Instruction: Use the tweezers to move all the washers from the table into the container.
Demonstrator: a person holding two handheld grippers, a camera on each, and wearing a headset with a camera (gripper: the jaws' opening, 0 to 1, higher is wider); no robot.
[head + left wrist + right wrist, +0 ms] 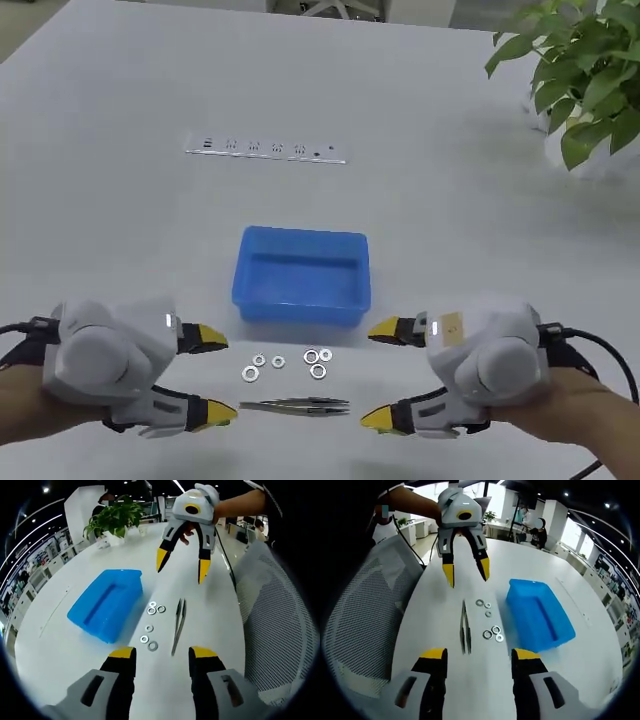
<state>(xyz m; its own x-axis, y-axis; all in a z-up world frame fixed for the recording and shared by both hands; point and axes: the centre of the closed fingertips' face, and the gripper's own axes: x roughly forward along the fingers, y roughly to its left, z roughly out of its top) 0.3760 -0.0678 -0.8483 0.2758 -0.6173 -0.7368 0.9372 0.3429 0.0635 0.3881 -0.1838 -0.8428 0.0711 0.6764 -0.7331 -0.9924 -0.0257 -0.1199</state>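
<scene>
Nothing of the task looks done yet. The left hand-held gripper [212, 375] and the right hand-held gripper [380, 373] face each other across the work, both with jaws spread wide and holding nothing. The tweezers [295, 405] lie flat on the counter [450, 150] between the two, their length running from one gripper towards the other and nearest the lower jaw tips on each side. No jaw touches them.

Six washers [288, 362] lie loose in a small scatter just beyond the tweezers, also between the grippers: three on the left gripper's side and three on the right's, some touching. The blue container [300, 300] stands just past the washers, and its floor looks bare as far as the gripper views show. So picking up the tweezers and carrying over every washer remains to be done, by my reading.

The counter's near edge runs close behind the tweezers, on the person's side, with a mesh chair [280, 610] below it, so I judge a nudged tool could slide off there. Forward of the grippers there is plenty of room. A power strip [265, 149] lies well beyond the container, and a plant [585, 70] stands far off past the right gripper.
</scene>
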